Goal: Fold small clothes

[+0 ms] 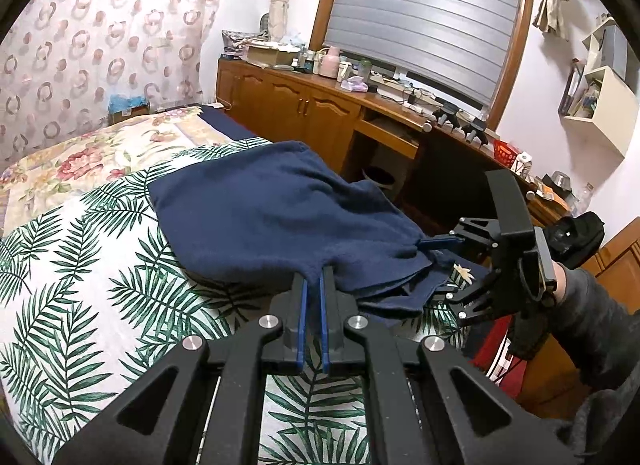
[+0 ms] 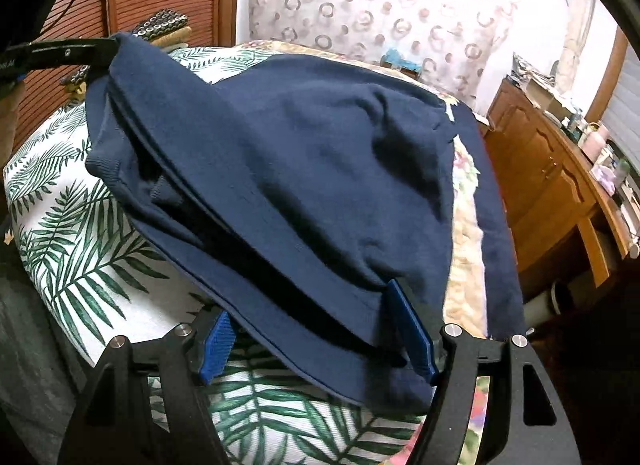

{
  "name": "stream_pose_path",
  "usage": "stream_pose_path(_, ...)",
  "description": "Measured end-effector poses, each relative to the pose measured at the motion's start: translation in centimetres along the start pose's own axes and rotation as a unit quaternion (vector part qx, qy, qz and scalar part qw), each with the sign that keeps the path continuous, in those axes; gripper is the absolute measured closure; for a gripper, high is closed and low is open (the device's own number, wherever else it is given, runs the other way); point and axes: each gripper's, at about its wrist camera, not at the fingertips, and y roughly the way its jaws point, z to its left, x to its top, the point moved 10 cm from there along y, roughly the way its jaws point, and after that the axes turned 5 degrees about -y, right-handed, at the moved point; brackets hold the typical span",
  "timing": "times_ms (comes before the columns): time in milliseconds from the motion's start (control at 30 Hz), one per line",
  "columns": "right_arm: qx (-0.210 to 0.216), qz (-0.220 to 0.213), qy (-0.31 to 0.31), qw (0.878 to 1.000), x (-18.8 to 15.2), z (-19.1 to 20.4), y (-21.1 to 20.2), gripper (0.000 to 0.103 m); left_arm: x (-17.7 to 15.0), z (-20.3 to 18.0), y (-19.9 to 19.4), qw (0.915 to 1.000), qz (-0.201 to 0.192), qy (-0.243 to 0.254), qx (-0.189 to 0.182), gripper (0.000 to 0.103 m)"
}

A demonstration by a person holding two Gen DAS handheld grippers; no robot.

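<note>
The navy garment lay partly folded on the bed's leaf-print cover, near the edge. The left claw was pressed together on the cloth's near hem, apparently to keep the top layer lifted and taut. The right claw stood spread with the fabric's edge draped between its pads, pressing nothing, probably releasing or resetting its hold

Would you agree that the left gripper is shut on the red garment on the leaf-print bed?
Not quite: the garment is navy blue, not red, as the left wrist view shows. The left gripper is indeed shut on it, on the leaf-print bed.
</note>
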Motion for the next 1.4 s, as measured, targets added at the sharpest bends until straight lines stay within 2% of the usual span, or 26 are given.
stream_pose_path(133, 0.014, -0.012, 0.019, 1.000, 0.0, -0.1, 0.6, 0.043, 0.2, 0.4, 0.0, 1.0000, -0.003, 0.000, 0.003, 0.097)
stream_pose_path(233, 0.014, -0.022, 0.033, 0.999, 0.4, -0.8, 0.8, 0.068, 0.8, 0.9, -0.1, 1.0000, -0.006, -0.003, 0.004, 0.097)
stream_pose_path(267, 0.015, -0.027, 0.034, 0.999, 0.6, -1.0, 0.8, 0.081, 1.2, 1.2, -0.1, 1.0000, -0.007, -0.004, 0.003, 0.097)
stream_pose_path(367, 0.010, -0.058, 0.035, 0.998, 2.7, -1.8, 0.2, 0.095, 2.3, 1.9, 0.2, 0.9999, -0.012, -0.004, 0.005, 0.097)
stream_pose_path(567, -0.025, -0.117, 0.024, 0.993, 9.4, -4.3, -0.2, 0.097, 5.8, 4.8, 1.4, 0.9993, -0.023, -0.001, 0.031, 0.097)
stream_pose_path(700, -0.031, -0.133, 0.013, 0.991, 14.1, -5.5, 1.7, 0.098, 8.2, 7.6, 2.8, 0.9981, -0.024, -0.007, 0.057, 0.097)
stream_pose_path(867, -0.016, -0.113, 0.000, 0.993, 17.7, -6.0, 6.7, 0.097, 9.6, 11.2, 5.5, 0.9964, -0.007, -0.027, 0.080, 0.097)
stream_pose_path(1033, 0.005, -0.084, -0.006, 0.996, 19.2, -7.7, 10.8, 0.097, 9.2, 13.9, 7.9, 0.9946, 0.015, -0.048, 0.091, 0.097)
stream_pose_path(1200, 0.024, -0.062, 0.002, 0.998, 20.2, -9.6, 12.8, 0.097, 8.3, 15.8, 9.5, 0.9921, 0.039, -0.080, 0.089, 0.097)
stream_pose_path(1267, 0.028, -0.054, 0.007, 0.998, 20.4, -10.3, 13.5, 0.097, 8.0, 16.2, 10.0, 0.9916, 0.048, -0.084, 0.085, 0.091)
stream_pose_path(1333, 0.035, -0.043, 0.012, 0.998, 20.9, -10.9, 14.4, 0.097, 8.1, 16.6, 10.2, 0.9915, 0.051, -0.073, 0.095, 0.064)
stream_pose_path(1400, 0.036, -0.035, 0.011, 0.999, 21.3, -11.1, 15.1, 0.097, 8.3, 16.9, 9.7, 0.9915, 0.046, -0.070, 0.100, 0.056)
